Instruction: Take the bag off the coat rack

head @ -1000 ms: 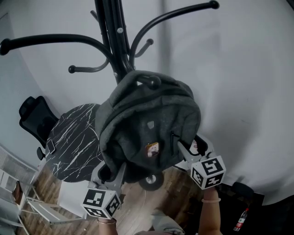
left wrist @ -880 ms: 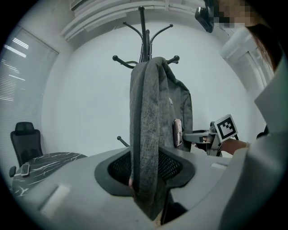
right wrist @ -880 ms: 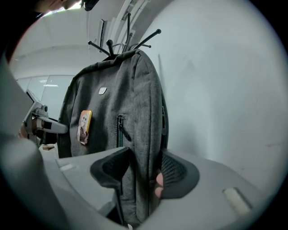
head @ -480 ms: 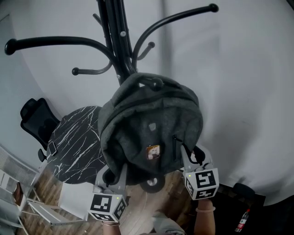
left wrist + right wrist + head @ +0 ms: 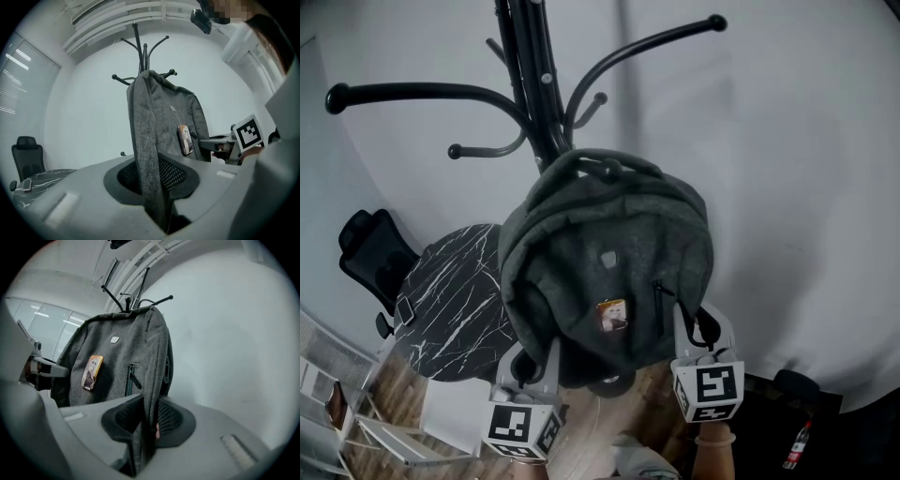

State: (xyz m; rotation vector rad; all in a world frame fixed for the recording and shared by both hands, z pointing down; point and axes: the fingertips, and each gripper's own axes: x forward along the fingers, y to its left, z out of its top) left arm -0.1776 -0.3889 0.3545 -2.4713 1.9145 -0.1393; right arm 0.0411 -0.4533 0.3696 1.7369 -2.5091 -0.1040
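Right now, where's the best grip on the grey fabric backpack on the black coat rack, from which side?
Lower side edges, one from each side: the grey fabric backpack hangs by its top loop on the black coat rack, leaving both sides free. The left gripper and right gripper have just been closing and pinch fabric there.

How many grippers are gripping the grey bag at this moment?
2. The left gripper pinches the bag at its lower left edge, the right gripper at its lower right edge. Both pairs of jaws have just been closing on the fabric. None seems hidden.
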